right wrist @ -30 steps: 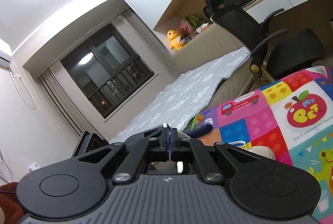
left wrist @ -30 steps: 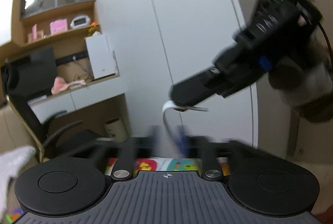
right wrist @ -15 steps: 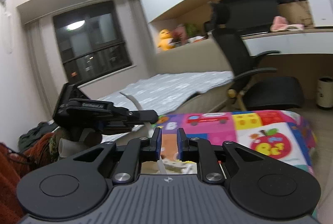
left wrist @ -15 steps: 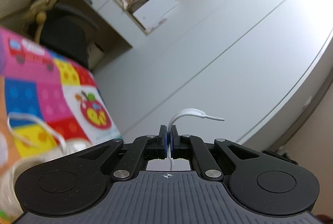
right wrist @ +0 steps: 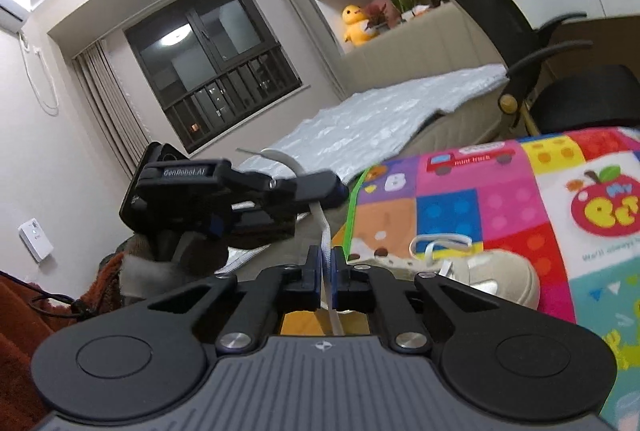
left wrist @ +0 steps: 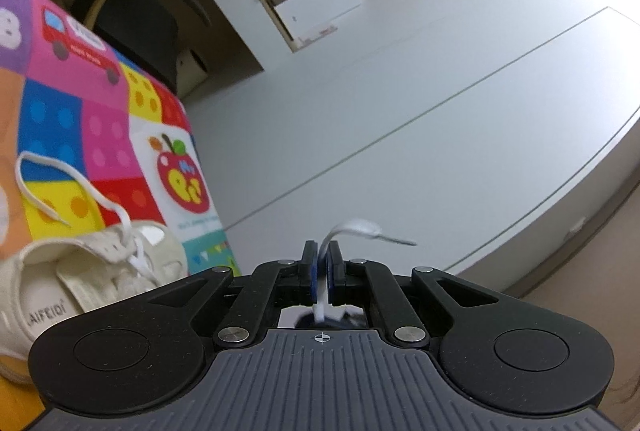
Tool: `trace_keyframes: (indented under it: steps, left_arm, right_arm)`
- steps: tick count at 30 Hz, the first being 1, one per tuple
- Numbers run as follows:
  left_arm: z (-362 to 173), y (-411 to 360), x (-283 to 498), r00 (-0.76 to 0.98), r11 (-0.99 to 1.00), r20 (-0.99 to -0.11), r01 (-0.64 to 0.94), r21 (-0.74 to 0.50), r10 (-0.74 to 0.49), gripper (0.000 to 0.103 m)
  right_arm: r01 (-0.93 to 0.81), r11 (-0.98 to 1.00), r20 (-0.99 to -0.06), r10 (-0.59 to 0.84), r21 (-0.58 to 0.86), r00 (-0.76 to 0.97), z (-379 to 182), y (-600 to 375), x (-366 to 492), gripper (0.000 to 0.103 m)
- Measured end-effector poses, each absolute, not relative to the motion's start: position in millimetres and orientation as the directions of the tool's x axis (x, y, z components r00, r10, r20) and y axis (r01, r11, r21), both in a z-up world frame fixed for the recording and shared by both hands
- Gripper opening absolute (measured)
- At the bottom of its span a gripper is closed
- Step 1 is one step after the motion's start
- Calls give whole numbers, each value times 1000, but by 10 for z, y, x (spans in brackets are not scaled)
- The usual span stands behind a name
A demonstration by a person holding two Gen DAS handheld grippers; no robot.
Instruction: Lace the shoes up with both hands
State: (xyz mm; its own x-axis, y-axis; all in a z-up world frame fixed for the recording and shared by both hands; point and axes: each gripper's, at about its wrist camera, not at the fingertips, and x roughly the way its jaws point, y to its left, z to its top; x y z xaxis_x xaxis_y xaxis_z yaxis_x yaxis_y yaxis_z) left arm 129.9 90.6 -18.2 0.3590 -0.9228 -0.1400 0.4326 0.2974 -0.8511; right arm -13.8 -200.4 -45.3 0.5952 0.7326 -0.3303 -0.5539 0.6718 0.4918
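1. Shoelace, flat and white: one stretch rises from the shoe, passes through both grippers, and ends in a free tip curling beyond the left one.
2. Left gripper: fingers closed tight on the shoelace near its tip. In the right wrist view the same gripper lies roughly level, held by a gloved hand.
3. Right gripper: fingers pinched shut on the shoelace lower down, below the left gripper; the lace runs up between the two.
4. Sneaker, cream-white, resting on the play mat; a loose loop of lace lies on the mat beside its eyelets.
5. Play mat: bright squares, with an apple and a truck printed on it.
6. Background: black office chair, bed with grey cover, dark window.
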Motion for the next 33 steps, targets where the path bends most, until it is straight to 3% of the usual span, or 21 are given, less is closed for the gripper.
trace_keyframes:
  steps: [14, 18, 24, 27, 28, 30, 32, 33]
  left_arm:
    - [-129, 1072, 1318, 403, 357, -174, 440, -824, -898, 4]
    - [-131, 968, 1288, 360, 383, -222, 473, -793, -906, 4]
    - [-139, 850, 1251, 300, 375, -249, 505, -777, -921, 4]
    - [-134, 804, 1242, 285, 377, -260, 515, -770, -922, 4]
    - [-119, 806, 1242, 292, 387, -268, 517, -763, -918, 4]
    - [-27, 869, 1255, 343, 448, -302, 529, -720, -890, 18]
    - [126, 986, 1262, 446, 563, -351, 571, -597, -824, 58]
    - [208, 1009, 1244, 517, 652, -398, 597, -466, -758, 63]
  right_arm:
    - [-540, 648, -353, 754, 537, 554, -639, -2029, -296, 5]
    - [-567, 665, -350, 743, 486, 571, -535, -1987, -306, 19]
    - [-583, 692, -335, 719, 426, 609, -411, -1929, -209, 23]
    - [-576, 696, -343, 715, 429, 609, -456, -1880, -123, 19]
    - [-568, 699, -345, 712, 435, 612, -473, -1880, -99, 7]
    - [-542, 702, -350, 706, 462, 617, -516, -1934, -63, 1]
    - [-498, 721, -364, 681, 481, 635, -567, -2056, -48, 1]
    - [-470, 739, -377, 660, 483, 650, -600, -2125, -49, 1]
